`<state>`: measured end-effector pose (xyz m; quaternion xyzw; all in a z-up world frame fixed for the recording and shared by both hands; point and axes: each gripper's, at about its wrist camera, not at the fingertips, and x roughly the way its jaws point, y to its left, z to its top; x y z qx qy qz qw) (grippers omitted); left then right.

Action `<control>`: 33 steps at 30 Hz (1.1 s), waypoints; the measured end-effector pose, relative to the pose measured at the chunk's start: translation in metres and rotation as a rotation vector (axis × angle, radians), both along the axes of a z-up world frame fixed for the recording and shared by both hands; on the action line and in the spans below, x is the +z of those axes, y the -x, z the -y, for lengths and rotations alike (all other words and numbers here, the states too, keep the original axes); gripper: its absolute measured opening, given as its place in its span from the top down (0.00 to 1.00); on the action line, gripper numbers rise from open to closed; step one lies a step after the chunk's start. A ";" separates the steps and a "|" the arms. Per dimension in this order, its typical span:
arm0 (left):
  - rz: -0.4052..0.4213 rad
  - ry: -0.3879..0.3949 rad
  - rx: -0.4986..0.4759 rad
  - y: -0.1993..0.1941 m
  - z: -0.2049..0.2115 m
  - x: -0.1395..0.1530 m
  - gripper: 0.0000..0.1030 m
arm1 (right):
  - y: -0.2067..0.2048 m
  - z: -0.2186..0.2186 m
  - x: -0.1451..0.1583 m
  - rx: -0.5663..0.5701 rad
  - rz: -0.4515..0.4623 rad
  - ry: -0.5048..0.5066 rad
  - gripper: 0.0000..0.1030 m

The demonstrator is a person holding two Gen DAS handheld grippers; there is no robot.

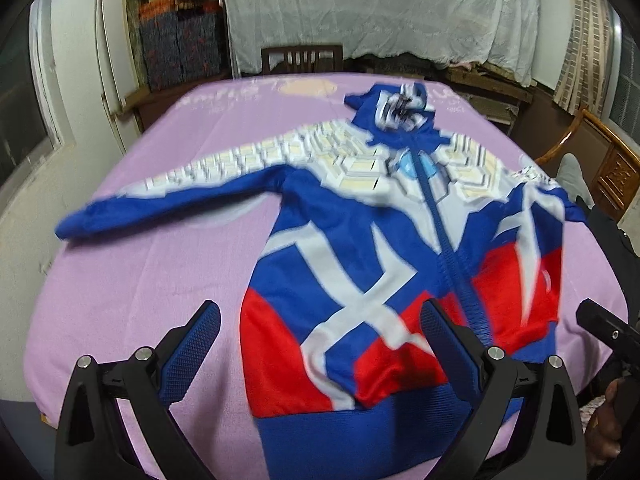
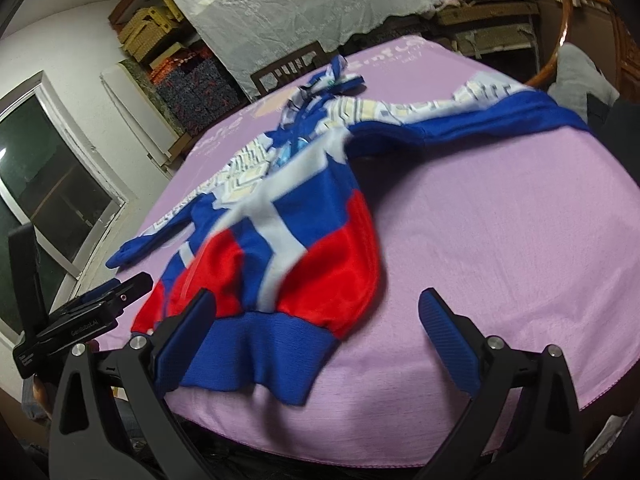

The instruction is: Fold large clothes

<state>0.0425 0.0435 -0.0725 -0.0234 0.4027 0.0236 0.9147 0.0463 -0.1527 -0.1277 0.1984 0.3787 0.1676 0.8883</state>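
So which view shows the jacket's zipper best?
The left wrist view: the blue zipper runs in plain sight from collar to hem down the jacket. The right wrist view sees the jacket obliquely, so only a short, blurred stretch of zipper shows near the collar.

A pink cloth (image 1: 132, 280) covers the table, pale lettering printed at its far end. Behind it stands a dark wooden chair (image 1: 302, 58), and past that hangs a white lace sheet (image 1: 380, 12) — draped over something bulky. Stacked patterned boxes (image 1: 180, 46) fill the left corner beside a dark window (image 2: 48, 184). On the right — a curved wooden armchair (image 1: 592, 152).
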 end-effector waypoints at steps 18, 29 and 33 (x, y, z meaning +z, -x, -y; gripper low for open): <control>-0.110 0.107 -0.038 -0.020 -0.026 -0.038 0.09 | -0.027 -0.032 -0.023 0.106 0.025 0.111 0.38; -0.116 0.058 -0.033 -0.009 -0.036 -0.034 0.40 | 0.005 0.026 -0.004 0.136 -0.042 0.060 0.89; -0.120 0.020 -0.040 0.002 -0.033 -0.034 0.39 | 0.021 0.021 -0.013 0.158 -0.064 0.163 0.89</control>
